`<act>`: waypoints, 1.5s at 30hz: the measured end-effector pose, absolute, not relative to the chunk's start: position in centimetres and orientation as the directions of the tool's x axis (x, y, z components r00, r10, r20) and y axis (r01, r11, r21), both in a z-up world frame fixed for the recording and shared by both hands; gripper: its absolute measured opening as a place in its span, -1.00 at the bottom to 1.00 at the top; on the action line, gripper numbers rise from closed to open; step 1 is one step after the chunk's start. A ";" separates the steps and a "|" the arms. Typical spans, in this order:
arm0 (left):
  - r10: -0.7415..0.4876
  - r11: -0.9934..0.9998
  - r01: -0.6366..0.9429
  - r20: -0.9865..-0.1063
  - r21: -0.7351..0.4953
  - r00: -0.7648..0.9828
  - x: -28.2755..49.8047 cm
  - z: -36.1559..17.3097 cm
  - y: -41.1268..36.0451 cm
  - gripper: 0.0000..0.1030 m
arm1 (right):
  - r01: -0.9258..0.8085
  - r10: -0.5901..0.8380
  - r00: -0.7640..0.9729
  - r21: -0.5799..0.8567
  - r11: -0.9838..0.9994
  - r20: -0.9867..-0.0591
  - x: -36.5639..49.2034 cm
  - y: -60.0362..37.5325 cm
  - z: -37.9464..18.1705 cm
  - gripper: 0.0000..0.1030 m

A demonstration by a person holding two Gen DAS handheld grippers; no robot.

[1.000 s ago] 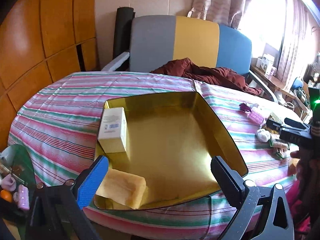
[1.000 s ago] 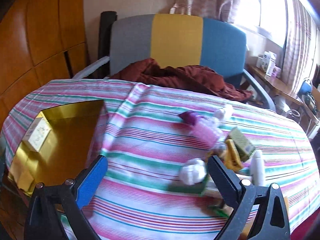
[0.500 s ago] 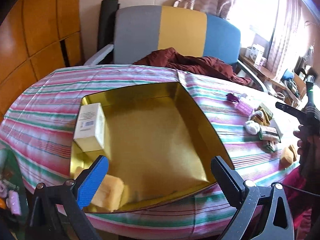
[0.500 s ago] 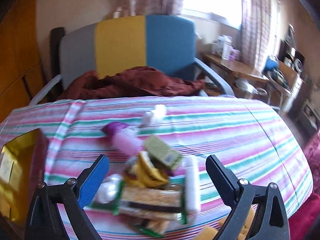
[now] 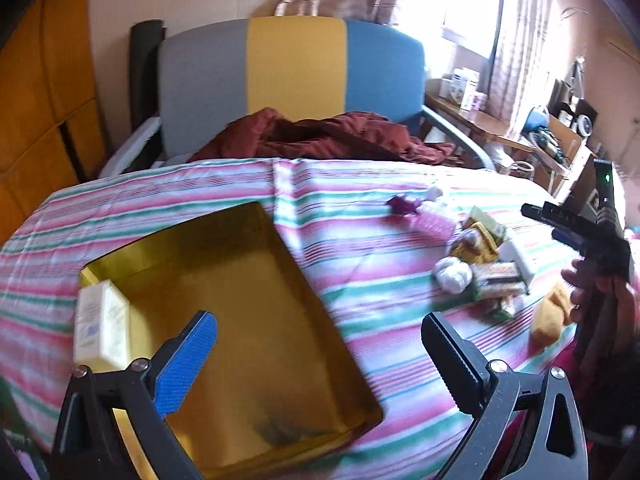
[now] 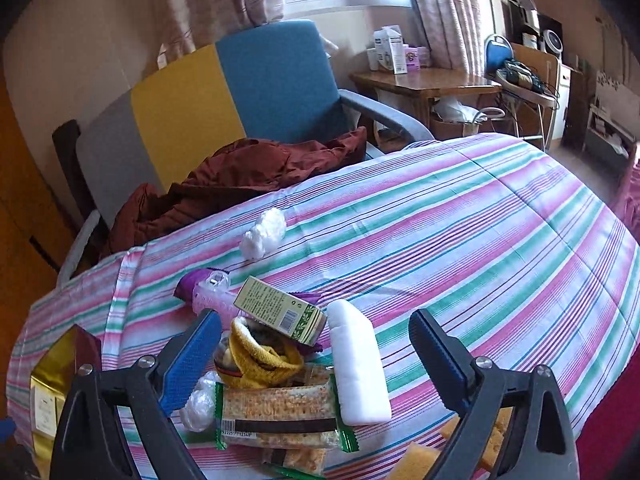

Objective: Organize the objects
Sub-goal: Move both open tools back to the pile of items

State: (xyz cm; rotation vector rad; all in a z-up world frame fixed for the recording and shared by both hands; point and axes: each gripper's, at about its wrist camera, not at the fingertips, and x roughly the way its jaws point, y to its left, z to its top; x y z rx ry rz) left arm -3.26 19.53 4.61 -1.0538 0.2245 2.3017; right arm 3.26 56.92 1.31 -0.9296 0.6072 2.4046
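Left gripper (image 5: pixel 320 354) hangs over the gold box (image 5: pixel 224 240) with its jaws spread wide and nothing between them. The box sits on the striped tablecloth (image 5: pixel 352 184) at about 8 o'clock in the left view, and a cream carton (image 5: pixel 102 324) leans against its wall at 9 o'clock.

The clutter pile is out at 3 o'clock: a white puffball (image 5: pixel 454 274), a cracker pack (image 5: pixel 500 276) and a yellow sponge (image 5: pixel 550 316) near the table edge.

Right gripper (image 6: pixel 316 346) is wide open too, holding nothing, and hovers right over that pile. Between its fingers, from left: a yellow knit thing (image 6: pixel 260 354), a green carton (image 6: pixel 278 306) resting on it, and a white bottle (image 6: pixel 358 364) lying flat. The cracker pack (image 6: pixel 280 412) is at 6 o'clock. A pink bottle (image 6: pixel 212 296) lies at 10 o'clock and a cotton wad (image 6: pixel 264 232) sits alone at 12.
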 end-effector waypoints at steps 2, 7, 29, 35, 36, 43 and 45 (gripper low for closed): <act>0.462 -0.800 -0.589 -0.742 -0.112 -0.487 -4.0 4.6 21.0 0.98 | -0.589 0.275 -0.651 0.243 -0.771 -0.707 3.5 57.3 1.3 0.87; 0.497 -0.777 -0.602 -0.766 -0.185 -0.407 -6.0 4.2 24.9 0.91 | -0.604 0.279 -0.658 0.268 -0.751 -0.700 3.9 57.9 1.5 0.87; 0.500 -0.675 -0.723 -0.813 -0.149 -0.298 -11.5 -0.7 42.7 0.86 | -0.584 0.159 -0.674 0.388 -0.713 -0.722 4.0 59.2 0.3 0.87; 0.474 -0.636 -0.767 -0.830 -0.092 -0.294 -12.4 -3.1 45.1 0.86 | -0.580 0.129 -0.676 0.416 -0.701 -0.726 3.9 59.6 -0.1 0.88; 0.468 -0.620 -0.781 -0.835 -0.077 -0.290 -12.5 -3.6 45.4 0.86 | -0.579 0.126 -0.676 0.417 -0.700 -0.726 3.9 59.7 -0.1 0.88; 0.442 -0.569 -0.821 -0.855 -0.035 -0.271 -13.0 -5.5 46.9 0.86 | -0.574 0.112 -0.678 0.428 -0.698 -0.727 3.8 59.8 -0.2 0.88; 0.437 -0.570 -0.821 -0.858 -0.033 -0.269 -13.2 -5.8 47.2 0.85 | -0.576 0.111 -0.676 0.428 -0.697 -0.729 3.8 59.8 -0.3 0.88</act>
